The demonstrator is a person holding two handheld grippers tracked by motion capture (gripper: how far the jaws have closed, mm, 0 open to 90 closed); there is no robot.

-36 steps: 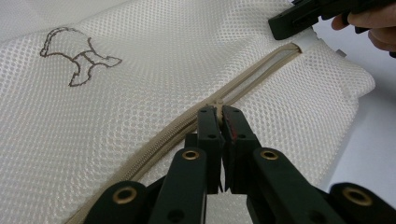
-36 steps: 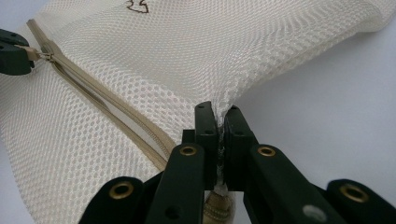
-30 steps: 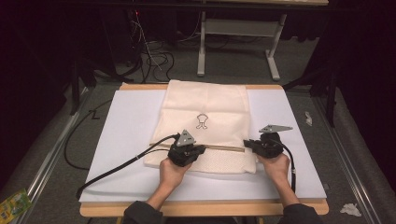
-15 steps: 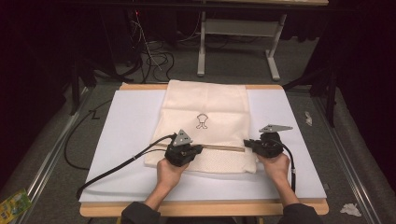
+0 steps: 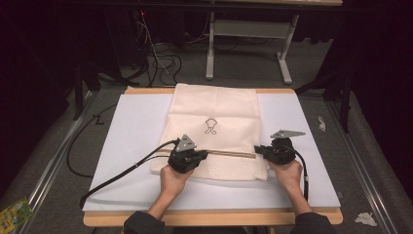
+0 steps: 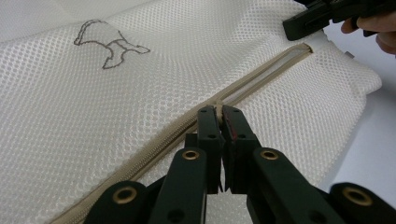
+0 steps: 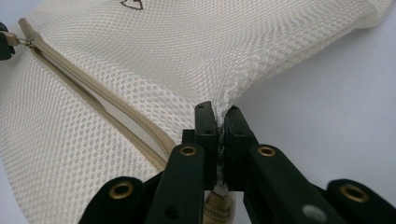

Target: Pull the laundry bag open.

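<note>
A cream mesh bag (image 5: pixel 214 112) with a small drawn figure lies flat on the white sheet (image 5: pixel 131 126). A tan zipper (image 5: pixel 231 154) runs across its near part. My left gripper (image 5: pixel 205 154) is shut on the zipper pull (image 6: pixel 217 110), partway along the zipper (image 6: pixel 261 74). My right gripper (image 5: pixel 256 149) is shut on the mesh at the bag's right edge, beside the zipper's end (image 7: pixel 154 140). In the right gripper view its jaws (image 7: pixel 219 114) pinch a raised fold of the bag (image 7: pixel 187 56). Between the two grippers the zipper tapes look parted.
The sheet covers a wooden table whose front edge (image 5: pixel 209 218) is close to the person's arms. A black cable (image 5: pixel 122 170) trails left from the left gripper. A metal frame (image 5: pixel 243 48) and loose cables (image 5: pixel 160 63) stand on the floor behind.
The left gripper has edged a little to the left along the zipper line with the pull in its jaws. The right gripper has stayed where it was.
</note>
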